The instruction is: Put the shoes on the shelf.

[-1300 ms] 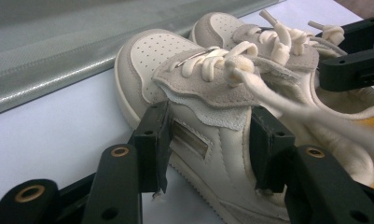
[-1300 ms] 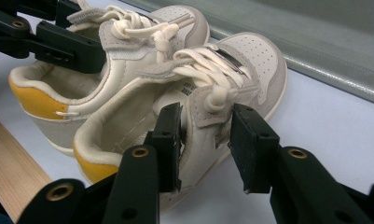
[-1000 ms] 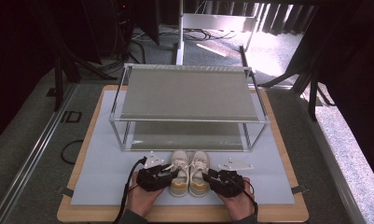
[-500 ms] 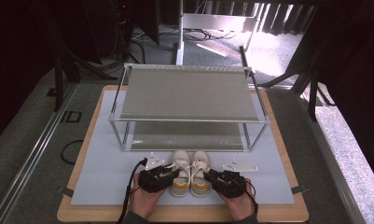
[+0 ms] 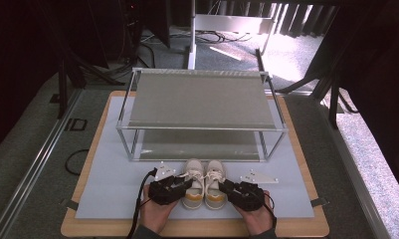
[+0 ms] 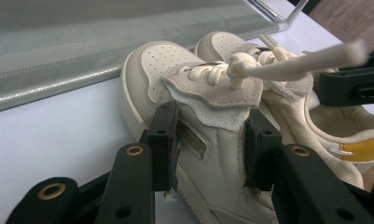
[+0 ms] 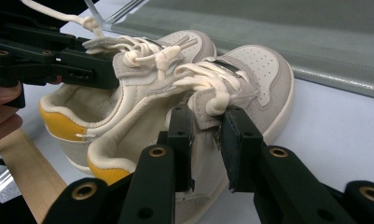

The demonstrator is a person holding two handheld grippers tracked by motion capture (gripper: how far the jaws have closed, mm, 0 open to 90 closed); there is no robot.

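As both shoes sit side by side on the pale mat (image 5: 112, 189), just in front of the two-tier rack (image 5: 199, 102), each gripper takes one from its outer side. Left gripper (image 6: 211, 140) has just been closing; its jaws now pinch the outer wall of the left shoe (image 6: 175, 74) below the lace flap, pads pressed on the leather. Right gripper (image 7: 208, 140) has likewise been closing and now clamps the upper of the right shoe (image 7: 254, 70) just under its knotted laces. Toes point at the rack, heels toward the person, so a straight push or lift forward would probably carry the pair onto a shelf. Gripping at mid-upper likely keeps each shoe level and leaves the soles free. Both shoes are on the mat, touching each other; shelves bare
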